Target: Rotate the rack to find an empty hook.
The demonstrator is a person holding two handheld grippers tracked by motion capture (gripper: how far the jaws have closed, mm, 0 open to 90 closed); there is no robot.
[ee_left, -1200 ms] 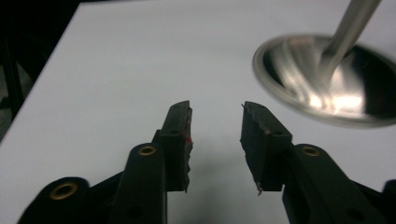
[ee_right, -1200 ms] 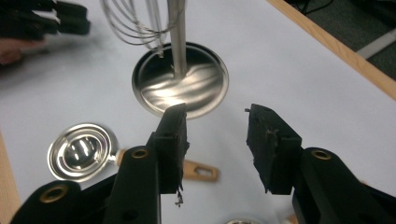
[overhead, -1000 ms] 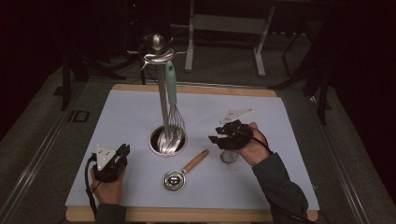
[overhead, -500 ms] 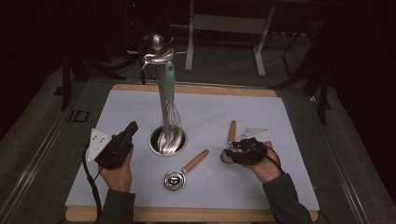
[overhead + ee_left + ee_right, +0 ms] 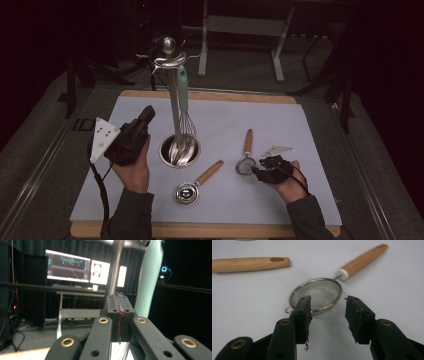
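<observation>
A steel utensil stand (image 5: 169, 54) rises from its round base (image 5: 179, 150), and a whisk with a mint handle (image 5: 182, 89) hangs from it. My left gripper (image 5: 148, 112) is raised left of the stand, shut and empty. In the left gripper view its jaws (image 5: 119, 305) are pressed together, with the stand's pole (image 5: 117, 265) and the mint handle (image 5: 150, 277) just beyond. A small mesh strainer (image 5: 245, 165) with a wooden handle lies on the white mat. My right gripper (image 5: 256, 172) is low beside it, and its jaws have just been opening. The strainer's bowl (image 5: 317, 293) sits just past the tips (image 5: 327, 306), untouched.
A second utensil with a wooden handle (image 5: 210, 172) and a round steel head (image 5: 185, 193) lies in front of the stand's base; its handle (image 5: 249, 263) also shows in the right gripper view. The white mat (image 5: 300, 130) covers a wooden board. Monitors (image 5: 67, 266) stand on a desk behind.
My left gripper has risen from the mat and now points up toward the stand. My right hand has sunk toward the near edge, so the strainer's handle is uncovered.
</observation>
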